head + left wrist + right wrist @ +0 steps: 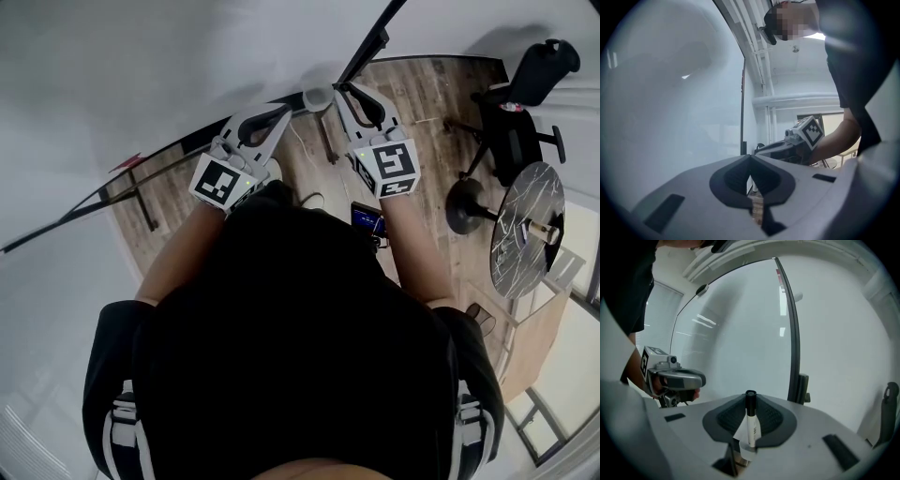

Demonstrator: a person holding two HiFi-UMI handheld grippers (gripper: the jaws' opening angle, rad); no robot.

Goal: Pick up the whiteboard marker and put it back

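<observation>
Clamped upright in the right gripper [344,94], between its dark pads: the marker [751,425], black cap up, white barrel below, close in front of the whiteboard [740,324]. Contact with the board not discernible. Held level to the left of it, the left gripper [751,163], jaws together at the tips, nothing between them. Both tools aimed at the glossy board from just ahead of a person in a black shirt [300,328], seen from above. Right of the board's dark frame [793,333], a plain white wall [843,333]. Farther right, on the wood floor [422,94]: a black office chair [520,89] and, nearer, a round dark table [527,230] with a pale marbled pattern.
</observation>
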